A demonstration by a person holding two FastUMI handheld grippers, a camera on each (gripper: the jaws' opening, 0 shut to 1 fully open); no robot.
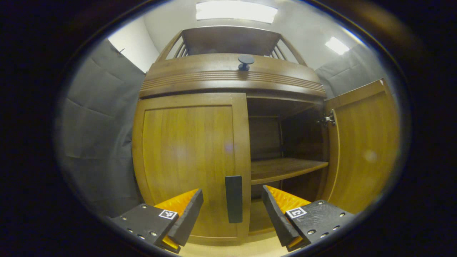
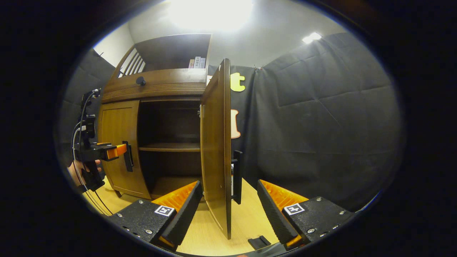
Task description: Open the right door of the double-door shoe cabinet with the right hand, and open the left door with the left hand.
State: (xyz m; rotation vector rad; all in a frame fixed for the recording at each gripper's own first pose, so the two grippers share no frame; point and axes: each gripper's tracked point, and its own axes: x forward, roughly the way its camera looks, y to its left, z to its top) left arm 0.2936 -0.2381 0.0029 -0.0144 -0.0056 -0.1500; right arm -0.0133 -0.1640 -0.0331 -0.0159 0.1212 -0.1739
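Your left tongs point(image 1: 232, 208) are standing apart at the bottom centre of the left gripper view, straddling the dark vertical bar handle point(image 1: 234, 198) of the closed left door of the brown wooden shoe cabinet point(image 1: 189, 157) without pressing on it. The right wooden door point(image 1: 364, 142) is hanging swung open at the right of that frame, exposing a bare inner shelf point(image 1: 285, 167). In the right gripper view, your right tongs point(image 2: 228, 205) are also spread apart at the bottom centre, with the opened door's edge point(image 2: 218, 142) and its dark handle point(image 2: 237, 176) sitting between them, untouched. Your left gripper point(image 2: 107, 151) is showing at mid-left there, at the left door's handle.
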